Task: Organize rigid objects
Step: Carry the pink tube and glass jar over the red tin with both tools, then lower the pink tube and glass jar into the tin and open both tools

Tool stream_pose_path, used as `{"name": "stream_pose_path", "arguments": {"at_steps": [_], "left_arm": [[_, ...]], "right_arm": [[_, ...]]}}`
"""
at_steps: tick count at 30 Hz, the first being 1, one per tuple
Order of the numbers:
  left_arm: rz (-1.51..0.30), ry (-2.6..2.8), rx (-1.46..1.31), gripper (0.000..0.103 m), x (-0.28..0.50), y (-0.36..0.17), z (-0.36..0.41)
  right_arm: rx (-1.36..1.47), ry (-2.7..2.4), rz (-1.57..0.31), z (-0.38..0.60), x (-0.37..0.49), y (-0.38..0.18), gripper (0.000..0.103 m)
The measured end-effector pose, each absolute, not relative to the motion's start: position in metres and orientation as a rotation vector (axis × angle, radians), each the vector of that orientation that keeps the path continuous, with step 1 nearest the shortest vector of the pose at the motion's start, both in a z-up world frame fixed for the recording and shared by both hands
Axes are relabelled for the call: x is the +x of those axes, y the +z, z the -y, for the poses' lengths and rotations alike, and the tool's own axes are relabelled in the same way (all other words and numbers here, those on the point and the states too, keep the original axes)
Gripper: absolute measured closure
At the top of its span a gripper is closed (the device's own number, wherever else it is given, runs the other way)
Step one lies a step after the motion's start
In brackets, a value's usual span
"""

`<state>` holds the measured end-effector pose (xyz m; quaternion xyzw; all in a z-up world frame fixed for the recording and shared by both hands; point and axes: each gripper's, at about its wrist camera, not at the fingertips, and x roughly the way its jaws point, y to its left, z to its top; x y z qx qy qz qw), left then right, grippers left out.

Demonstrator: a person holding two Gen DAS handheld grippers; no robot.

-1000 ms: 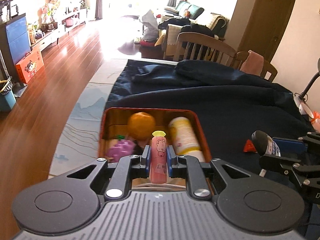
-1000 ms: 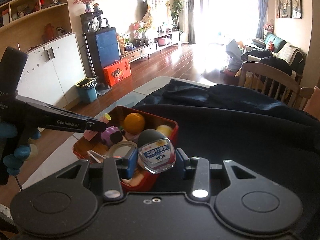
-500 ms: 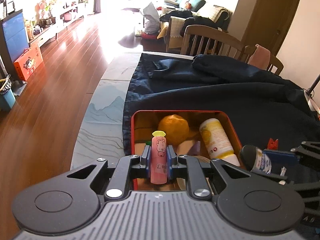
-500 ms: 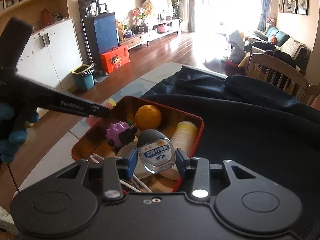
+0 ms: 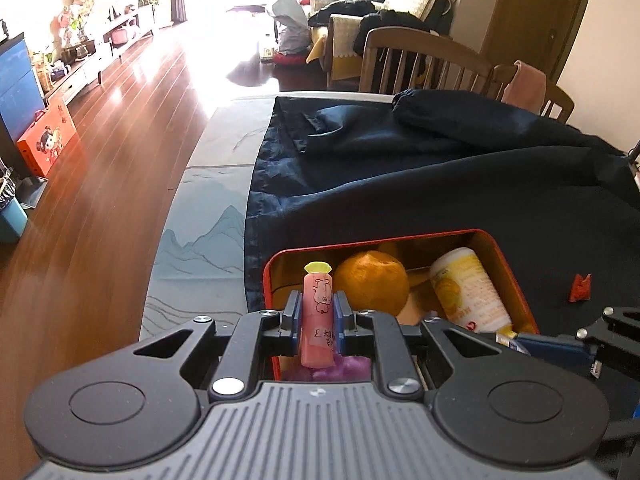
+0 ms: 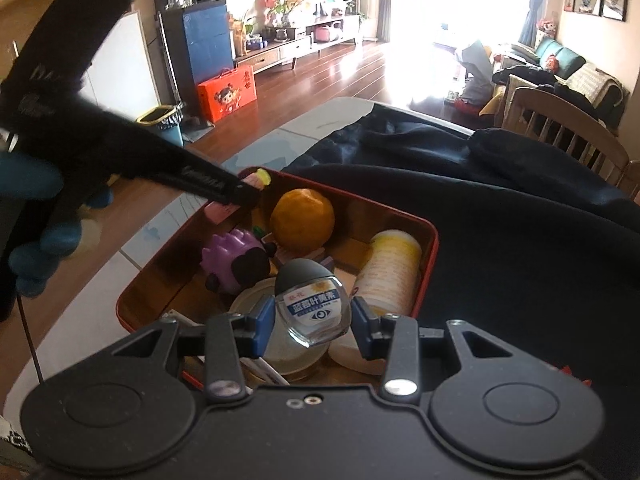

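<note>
The red tin [image 6: 424, 236] sits under both sets of fingers, already holding an orange [image 6: 302, 220], a purple toy [image 6: 236, 260] and a yellow-labelled bottle [image 6: 390, 276]. My left gripper [image 5: 317, 312] is clamped on a pink tube [image 5: 318, 316] above the tin's left edge. My right gripper [image 6: 313, 322] grips a small eye-drop bottle [image 6: 314, 306] over the middle. I'm at the drop-off step; next I'd lower each piece into a free gap, then let go.
</note>
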<state>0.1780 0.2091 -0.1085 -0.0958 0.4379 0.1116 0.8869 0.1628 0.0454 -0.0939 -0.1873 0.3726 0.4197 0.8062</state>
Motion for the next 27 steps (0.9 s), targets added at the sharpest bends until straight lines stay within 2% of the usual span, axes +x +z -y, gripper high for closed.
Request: {"name": "stream_pose_path", "arguments": {"at_steps": [19, 27], "left_arm": [[-0.951, 0.218, -0.195, 0.087, 0.196, -0.126, -0.214], [-0.953, 0.22, -0.197, 0.087, 0.195, -0.125, -0.213]], "right_arm": [[-0.43, 0.919, -0.83, -0.06, 0.164, -0.11, 0.064], [-0.417, 0.914, -0.825, -0.058, 0.164, -0.108, 0.06]]}}
